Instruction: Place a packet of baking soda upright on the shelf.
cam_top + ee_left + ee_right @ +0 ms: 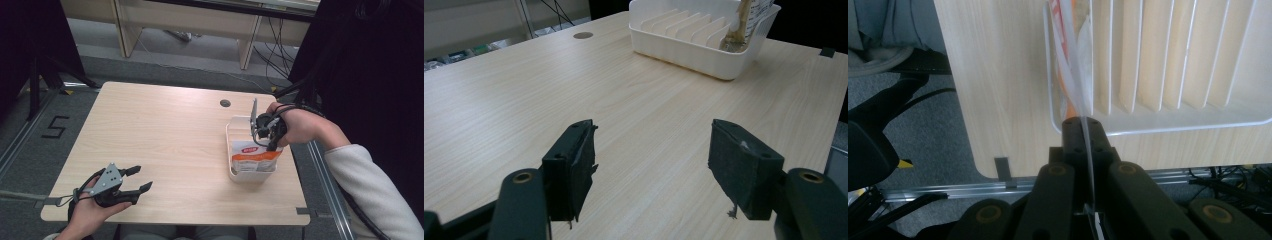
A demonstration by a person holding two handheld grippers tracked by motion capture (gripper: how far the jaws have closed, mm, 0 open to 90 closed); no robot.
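A white slotted bin (239, 175) stands near the table's right edge. An orange-and-white pouch (255, 156) stands upright in its slot closest to the person. My right gripper (267, 142) comes down from above and is shut on the pouch's top edge. In the right gripper view the thin pouch (1068, 65) runs up from between my shut right gripper (1083, 125) into the bin (1173, 75). My left gripper (137, 179) rests open near the front left of the table, far from the bin. The left gripper (654, 145) holds nothing, with the bin (684, 50) and the pouch (744, 20) beyond it.
A round cable hole (225, 103) sits in the tabletop behind the bin. A metal rail (322, 175) runs along the table's right side. Bare wood (165, 135) spreads between the two grippers. Wooden furniture legs (247, 45) and cables stand on the floor beyond.
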